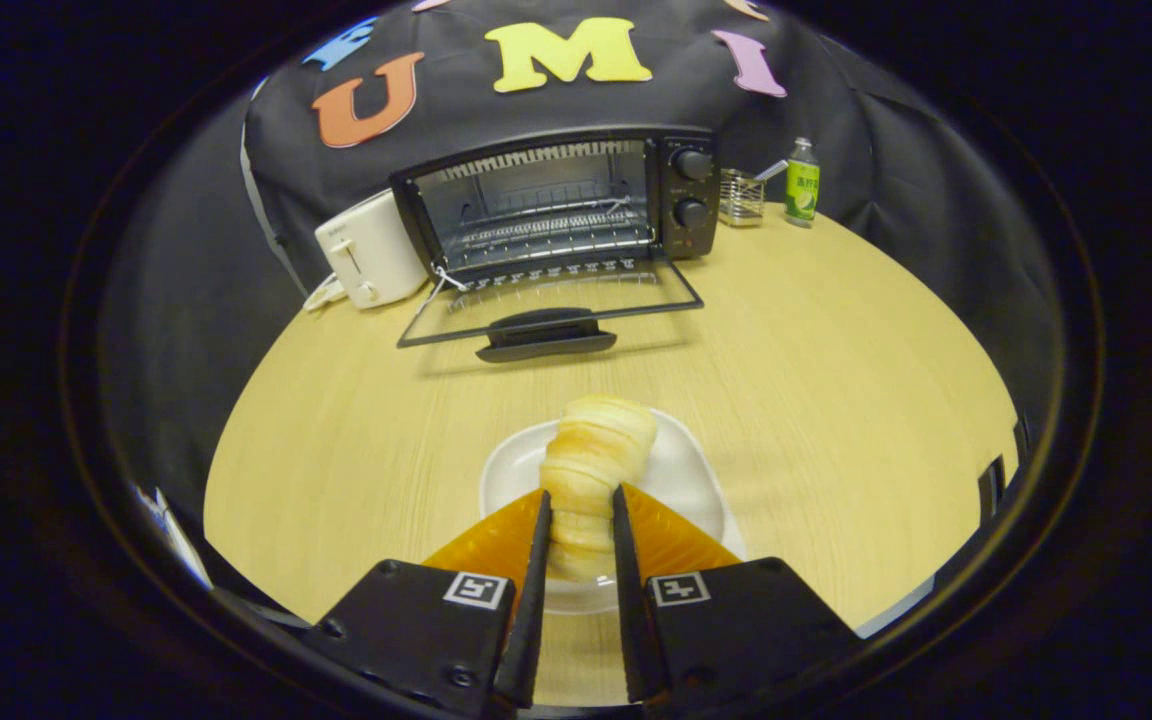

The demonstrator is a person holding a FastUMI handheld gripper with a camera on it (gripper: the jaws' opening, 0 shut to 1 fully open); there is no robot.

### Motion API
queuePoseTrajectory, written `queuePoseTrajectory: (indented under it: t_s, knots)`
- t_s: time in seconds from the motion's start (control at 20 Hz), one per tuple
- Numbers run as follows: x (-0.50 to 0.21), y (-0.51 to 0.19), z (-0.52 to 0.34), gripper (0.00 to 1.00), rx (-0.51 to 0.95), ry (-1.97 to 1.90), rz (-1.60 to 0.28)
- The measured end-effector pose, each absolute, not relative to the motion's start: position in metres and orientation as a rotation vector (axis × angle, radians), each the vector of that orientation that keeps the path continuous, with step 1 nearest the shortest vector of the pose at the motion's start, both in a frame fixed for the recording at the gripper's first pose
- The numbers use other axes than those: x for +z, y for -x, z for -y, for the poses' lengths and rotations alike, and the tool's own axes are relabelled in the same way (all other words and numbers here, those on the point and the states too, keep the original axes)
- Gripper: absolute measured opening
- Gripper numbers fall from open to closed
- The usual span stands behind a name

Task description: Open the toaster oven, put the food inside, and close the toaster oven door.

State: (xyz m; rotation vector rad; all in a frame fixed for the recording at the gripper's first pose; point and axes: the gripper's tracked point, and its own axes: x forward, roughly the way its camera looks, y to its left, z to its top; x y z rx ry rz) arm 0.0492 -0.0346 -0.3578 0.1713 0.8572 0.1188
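The tongs (578,510) pinch a ridged bread roll (596,450) between both fingers, just above a white plate (696,480) on the wooden table (836,350). Beyond stands the toaster oven (556,200), its glass door (546,305) lying open and flat. A steady, level carry over that door to the wire rack (546,235) looks best, keeping squeeze gentle.

Single fisheye view, mounted on tool (579,515), looking forward along its two fingers, angled down over counter (836,400). Fingers close in foreground, pressed against sides of bread (596,450) over white plate (681,470), very near lens. Toaster oven (556,205) faced head-on, door down, well beyond fingers at counter's far side. Booth wall behind.
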Motion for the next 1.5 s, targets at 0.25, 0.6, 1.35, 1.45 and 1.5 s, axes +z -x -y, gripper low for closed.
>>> queuePoseTrajectory:
  t_s: [0.25, 0.6, 1.35, 1.45, 1.5]
  knots:
    - [-0.329, -0.063, 0.012, 0.39, 0.145, -0.133, -0.787]
    - [-0.291, -0.109, -0.004, 0.39, 0.144, -0.167, -0.72]
    - [-0.297, -0.258, -0.016, 0.38, 0.123, -0.289, -0.672]
    - [-0.306, -0.279, -0.011, 0.38, 0.096, -0.281, -0.676]
    - [-0.312, -0.287, -0.007, 0.38, 0.073, -0.303, -0.683]
